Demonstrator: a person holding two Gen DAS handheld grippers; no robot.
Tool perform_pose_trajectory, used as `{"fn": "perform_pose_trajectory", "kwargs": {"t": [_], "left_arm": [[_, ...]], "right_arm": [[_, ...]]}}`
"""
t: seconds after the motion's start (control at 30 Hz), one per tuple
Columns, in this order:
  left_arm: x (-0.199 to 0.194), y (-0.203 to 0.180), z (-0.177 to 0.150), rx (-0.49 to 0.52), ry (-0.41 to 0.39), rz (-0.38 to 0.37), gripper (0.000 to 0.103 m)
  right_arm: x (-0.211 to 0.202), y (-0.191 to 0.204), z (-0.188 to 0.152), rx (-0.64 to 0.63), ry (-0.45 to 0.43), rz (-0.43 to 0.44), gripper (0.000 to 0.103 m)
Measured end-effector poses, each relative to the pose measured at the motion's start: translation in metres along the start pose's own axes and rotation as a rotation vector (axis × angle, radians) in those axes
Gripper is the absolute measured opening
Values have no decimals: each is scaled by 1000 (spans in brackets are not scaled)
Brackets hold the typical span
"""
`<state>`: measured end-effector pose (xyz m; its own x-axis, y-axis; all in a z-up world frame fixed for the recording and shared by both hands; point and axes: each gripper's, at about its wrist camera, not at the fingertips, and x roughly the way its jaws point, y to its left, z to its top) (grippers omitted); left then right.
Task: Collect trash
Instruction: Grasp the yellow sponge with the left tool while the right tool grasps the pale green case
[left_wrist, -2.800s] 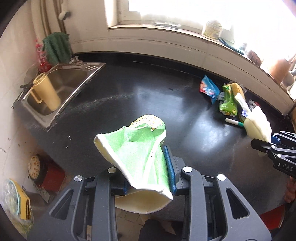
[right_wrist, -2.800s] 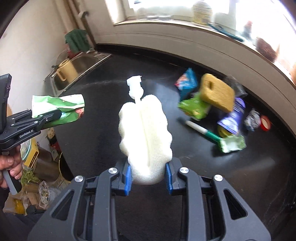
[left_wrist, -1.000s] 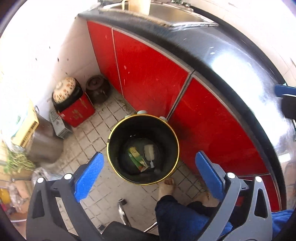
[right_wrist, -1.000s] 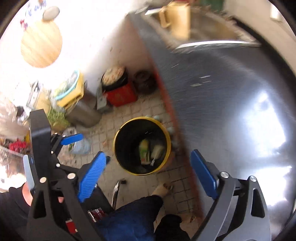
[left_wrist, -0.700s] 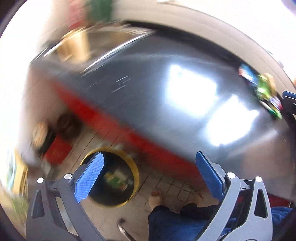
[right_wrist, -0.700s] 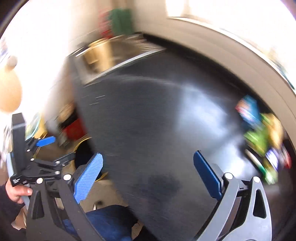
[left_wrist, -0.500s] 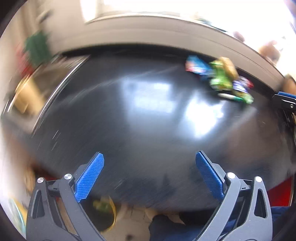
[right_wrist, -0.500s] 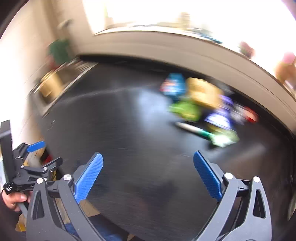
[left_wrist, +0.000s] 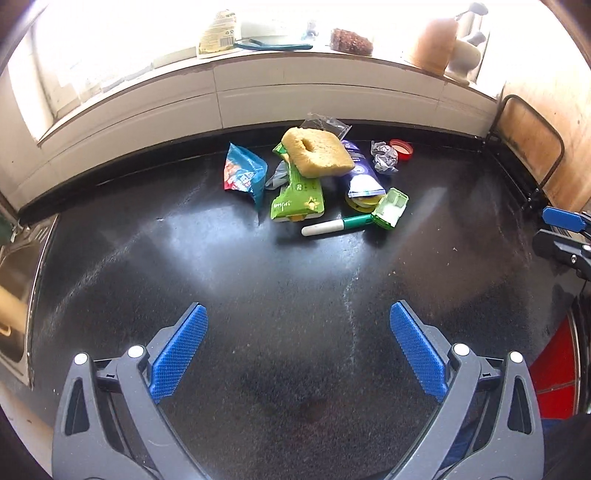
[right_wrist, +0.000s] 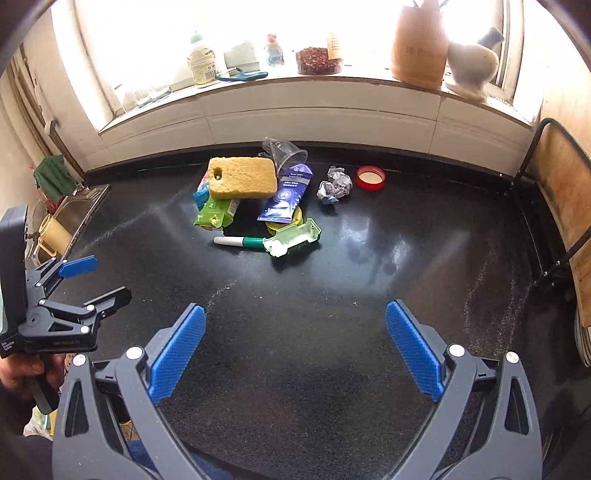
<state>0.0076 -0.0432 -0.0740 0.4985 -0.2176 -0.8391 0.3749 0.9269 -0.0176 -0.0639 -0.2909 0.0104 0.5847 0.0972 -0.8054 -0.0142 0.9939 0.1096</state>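
Hovering spread and empty, left gripper (left_wrist: 297, 354) and right gripper (right_wrist: 295, 350) face bare countertop (left_wrist: 258, 280) before the trash pile (left_wrist: 314, 181).

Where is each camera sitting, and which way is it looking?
Left wrist: on the left gripper, looking along its open blue fingers over the black counter to the trash pile; the right gripper pokes in at the right edge.
Right wrist: on the right gripper, facing the same pile; the left gripper and the hand holding it show on the left.
Shared: the sponge, the green marker, the red lid and the windowsill.
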Motion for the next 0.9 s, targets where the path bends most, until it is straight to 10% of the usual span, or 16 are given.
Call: {"fn": "perform_pose_trajectory", "kwargs": {"t": [0.9], "left_arm": [[159,-41,129,681,-57,11,96]], "right_arm": [[181,-3,43,-235,165,118,95]]}}
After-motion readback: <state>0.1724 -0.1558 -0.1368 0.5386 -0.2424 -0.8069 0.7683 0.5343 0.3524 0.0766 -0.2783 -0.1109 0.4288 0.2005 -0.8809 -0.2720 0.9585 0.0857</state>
